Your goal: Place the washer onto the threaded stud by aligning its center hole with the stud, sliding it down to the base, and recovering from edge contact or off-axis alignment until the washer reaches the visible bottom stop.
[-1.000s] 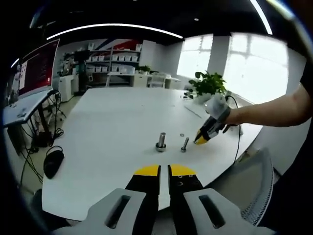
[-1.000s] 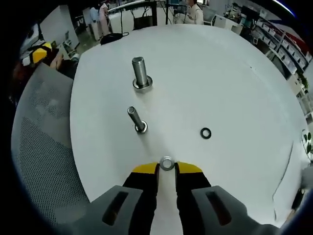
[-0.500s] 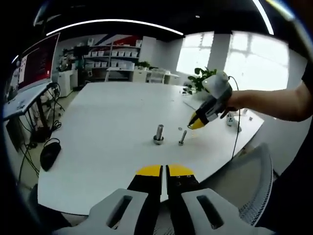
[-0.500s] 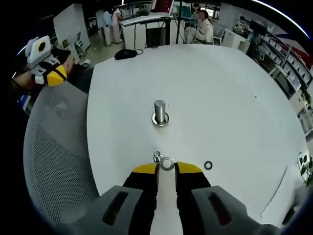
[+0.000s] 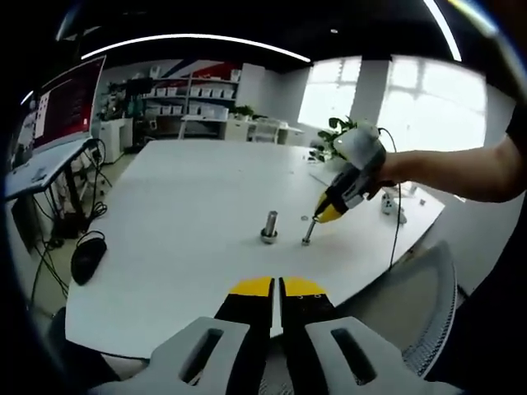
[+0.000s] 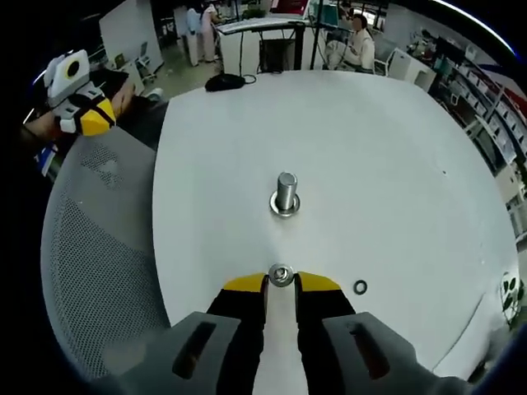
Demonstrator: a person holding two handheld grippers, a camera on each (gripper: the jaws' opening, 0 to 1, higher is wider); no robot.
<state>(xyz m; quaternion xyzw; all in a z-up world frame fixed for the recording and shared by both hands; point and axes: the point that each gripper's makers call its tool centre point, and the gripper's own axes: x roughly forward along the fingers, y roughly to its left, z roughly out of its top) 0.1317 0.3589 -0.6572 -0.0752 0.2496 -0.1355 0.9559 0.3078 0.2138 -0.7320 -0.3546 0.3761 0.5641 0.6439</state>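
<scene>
My right gripper (image 6: 281,285) is shut on a silver washer (image 6: 273,276), which sits flat between its yellow tips. In the left gripper view the right gripper (image 5: 331,211) hangs just above the thin upright stud (image 5: 306,235), its tips close to the stud's top. From the right gripper view that stud lies hidden under the washer. A thicker stud with a collar (image 6: 286,196) (image 5: 269,227) stands a little farther in on the white table (image 6: 379,156). My left gripper (image 5: 277,288) is shut on nothing and held off the table's near edge.
A small black ring (image 6: 360,287) lies on the table to the right of my right gripper's tips. A grey mesh chair (image 6: 90,263) stands at the table edge. A computer mouse (image 5: 86,255) and desks sit to the left, a potted plant (image 5: 346,130) at the far side.
My right gripper has carried the washer from beside the thin stud to right over its top. The left gripper stays shut and has only drifted slightly.
</scene>
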